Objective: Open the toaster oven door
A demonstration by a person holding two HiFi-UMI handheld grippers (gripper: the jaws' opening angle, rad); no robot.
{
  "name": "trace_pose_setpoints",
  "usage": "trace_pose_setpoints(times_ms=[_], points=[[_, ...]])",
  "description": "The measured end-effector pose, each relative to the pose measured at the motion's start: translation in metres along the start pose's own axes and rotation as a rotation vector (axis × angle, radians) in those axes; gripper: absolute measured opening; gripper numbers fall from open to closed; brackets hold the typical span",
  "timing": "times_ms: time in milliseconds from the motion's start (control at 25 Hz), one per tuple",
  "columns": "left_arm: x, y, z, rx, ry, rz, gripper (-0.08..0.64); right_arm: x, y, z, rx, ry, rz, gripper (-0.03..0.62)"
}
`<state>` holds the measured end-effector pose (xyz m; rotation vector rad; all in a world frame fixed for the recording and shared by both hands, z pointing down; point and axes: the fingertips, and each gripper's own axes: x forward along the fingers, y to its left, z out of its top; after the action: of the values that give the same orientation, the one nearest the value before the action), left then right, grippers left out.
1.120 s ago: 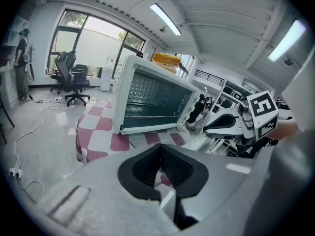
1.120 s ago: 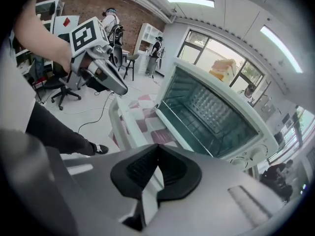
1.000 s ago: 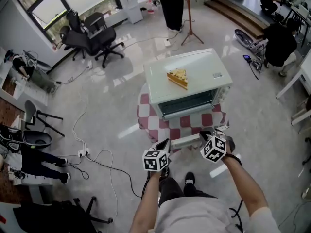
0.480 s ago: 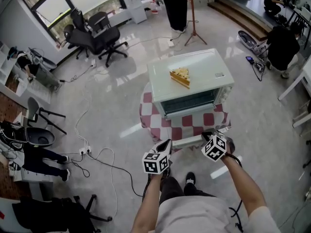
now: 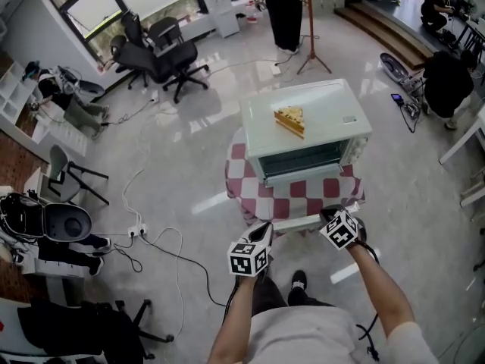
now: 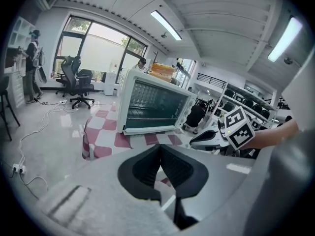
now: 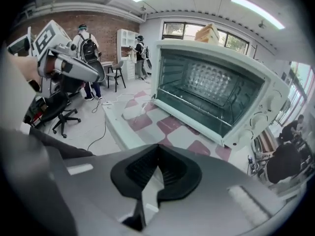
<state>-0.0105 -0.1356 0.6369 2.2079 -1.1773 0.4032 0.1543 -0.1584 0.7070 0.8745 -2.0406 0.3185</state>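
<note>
Two claws were in view, and both had their jaws drawn together on nothing. The toaster oven [image 5: 307,127] sat on a small round table [image 5: 246,196] draped in a red-and-white check cloth. It took up most of the top and was set toward the far edge, with a wedge of food [image 5: 290,120] lying on its roof. Its door [image 5: 299,222] was already swung down on its bottom hinge and lay roughly level, reaching past the table's near edge toward the person, so the dark inside and its wire rack [image 7: 211,85] stood open to sight. The right claw [image 7: 157,149] pointed steeply down at the right end of that door's free edge. Its pads met with only bare door and cloth showing beyond them, which suggested it was there to press or steady the door from above rather than to pinch a handle. Whether the tips actually touched the door could not be told. The left claw [image 6: 159,149] hung off to the left of the door, clear of it and of the table's near edge, likewise closed and empty. It was probably held aside because one claw was enough for a hinged door. Judged from how the door lay, the opening looked all but finished.
</note>
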Motion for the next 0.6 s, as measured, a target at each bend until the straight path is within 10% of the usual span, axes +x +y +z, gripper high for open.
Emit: trace_pose_setpoints(times_ms=[600], points=[[-0.009, -0.016, -0.008, -0.008, 0.003, 0.016, 0.003, 0.002, 0.002, -0.008, 0.115, -0.005, 0.019, 0.003]])
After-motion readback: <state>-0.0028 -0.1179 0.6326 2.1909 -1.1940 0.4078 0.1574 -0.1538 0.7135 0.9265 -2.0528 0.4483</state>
